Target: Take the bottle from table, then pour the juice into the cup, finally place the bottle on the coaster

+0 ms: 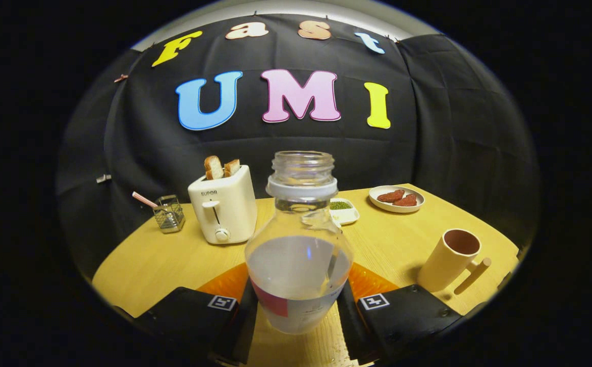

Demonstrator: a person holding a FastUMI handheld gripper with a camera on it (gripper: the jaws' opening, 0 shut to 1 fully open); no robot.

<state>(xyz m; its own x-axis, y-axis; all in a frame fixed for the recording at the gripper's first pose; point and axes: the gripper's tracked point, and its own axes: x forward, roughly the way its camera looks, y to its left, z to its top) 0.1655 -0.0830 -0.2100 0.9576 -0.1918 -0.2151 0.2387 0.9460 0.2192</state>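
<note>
The hand-held gripper (298, 306) clamps both black fingers on an uncapped clear glass bottle (299, 244) of pale juice, hiding part of an orange ribbed coaster (224, 282). A tan cylindrical cup (451, 260) stands ahead to the right on the wooden counter (143, 265).

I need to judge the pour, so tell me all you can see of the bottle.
The bottle is clear, glass or plastic, with a round belly, a narrow threaded neck and a pale collar ring. It has no cap. It stands upright, about half full of a whitish liquid, with a label low on its front. It sits between the hand-held gripper fingers, which press its sides.
</note>
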